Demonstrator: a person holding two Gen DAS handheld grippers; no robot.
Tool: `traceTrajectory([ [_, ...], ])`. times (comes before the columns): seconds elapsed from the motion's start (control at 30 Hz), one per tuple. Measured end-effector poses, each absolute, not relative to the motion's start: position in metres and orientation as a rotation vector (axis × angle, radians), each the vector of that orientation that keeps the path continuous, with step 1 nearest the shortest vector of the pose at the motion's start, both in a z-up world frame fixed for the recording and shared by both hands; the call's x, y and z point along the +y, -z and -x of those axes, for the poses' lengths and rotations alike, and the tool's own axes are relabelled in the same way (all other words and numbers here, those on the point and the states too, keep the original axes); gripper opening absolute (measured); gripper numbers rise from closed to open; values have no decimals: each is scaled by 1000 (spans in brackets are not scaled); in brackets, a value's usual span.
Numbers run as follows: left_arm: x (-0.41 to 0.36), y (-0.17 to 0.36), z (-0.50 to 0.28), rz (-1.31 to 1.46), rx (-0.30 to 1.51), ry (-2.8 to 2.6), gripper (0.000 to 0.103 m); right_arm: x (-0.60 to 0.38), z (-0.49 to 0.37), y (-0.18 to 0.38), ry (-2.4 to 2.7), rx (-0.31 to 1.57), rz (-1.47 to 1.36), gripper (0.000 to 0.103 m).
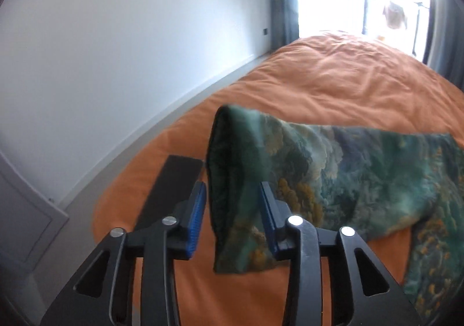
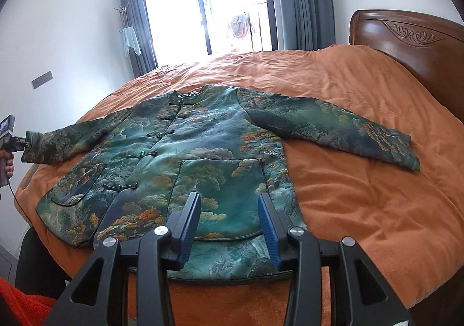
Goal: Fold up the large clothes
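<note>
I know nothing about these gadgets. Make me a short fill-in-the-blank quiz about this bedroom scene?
1. The patterned jacket lies on an ____ bedspread.
2. The left tongs stand open around the end of a ____.
3. The right tongs hover open over the jacket's ____ edge.
4. The headboard is carved ____.

Answers: orange; sleeve; bottom; wood

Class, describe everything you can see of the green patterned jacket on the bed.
The green patterned jacket looks padded and silky, printed with teal clouds and orange trees. It lies front up, spread flat on the orange bedspread, both sleeves out. Dark knot buttons close the front; two patch pockets show. The left gripper, jaws open, straddles one sleeve cuff. The right gripper is open over the hem.
</note>
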State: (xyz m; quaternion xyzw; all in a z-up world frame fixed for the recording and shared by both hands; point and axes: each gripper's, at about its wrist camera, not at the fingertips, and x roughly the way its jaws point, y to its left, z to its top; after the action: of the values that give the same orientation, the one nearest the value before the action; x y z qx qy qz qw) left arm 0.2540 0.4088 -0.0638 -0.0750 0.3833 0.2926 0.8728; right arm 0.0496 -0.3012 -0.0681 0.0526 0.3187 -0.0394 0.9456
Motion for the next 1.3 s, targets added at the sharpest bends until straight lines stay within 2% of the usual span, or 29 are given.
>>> traceTrajectory([
  [0.03, 413, 66, -248, 183, 794, -627, 53, -305, -49, 68, 92, 650, -104, 45],
  [0.07, 414, 66, -241, 212, 782, -629, 57, -311, -48, 68, 105, 655, -104, 55],
  [0.1, 412, 65, -232, 233, 775, -617, 62, -318, -48, 69, 124, 661, -106, 60],
  [0.17, 394, 67, -217, 261, 782, -520, 64, -335, -46, 71, 161, 667, -116, 67],
  [0.3, 321, 85, -202, 336, 923, -115, 80, -380, -54, 91, 132, 766, -173, 69],
  [0.5, 192, 147, -173, 285, 1126, 282, 82, -434, -82, 140, -4, 955, -377, 69],
  [0.57, 179, 162, -174, 293, 1147, 288, 85, -434, -91, 149, -68, 973, -415, 69],
  [0.63, 174, 169, -180, 311, 1145, 292, 94, -426, -103, 158, -182, 1014, -432, 69],
  [0.7, 169, 170, -184, 321, 1141, 315, 94, -416, -113, 166, -186, 1047, -395, 69],
  [0.73, 166, 171, -186, 320, 1144, 326, 89, -413, -118, 171, -197, 1061, -398, 68],
  [0.77, 163, 171, -187, 317, 1149, 337, 81, -413, -120, 175, -194, 1074, -415, 53],
  [0.83, 157, 170, -188, 299, 1172, 343, 36, -412, -123, 177, -211, 1094, -465, 21],
  [0.9, 160, 165, -187, 301, 1170, 350, 22, -407, -120, 167, -197, 1083, -436, 15],
  [0.93, 162, 163, -186, 313, 1164, 352, 18, -403, -117, 159, -194, 1074, -416, 14],
  [1.13, 171, 148, -177, 327, 1142, 361, 17, -387, -97, 116, -225, 1037, -352, 12],
  [1.3, 176, 151, -167, 319, 1160, 337, 17, -382, -79, 124, -221, 1073, -319, 12],
])
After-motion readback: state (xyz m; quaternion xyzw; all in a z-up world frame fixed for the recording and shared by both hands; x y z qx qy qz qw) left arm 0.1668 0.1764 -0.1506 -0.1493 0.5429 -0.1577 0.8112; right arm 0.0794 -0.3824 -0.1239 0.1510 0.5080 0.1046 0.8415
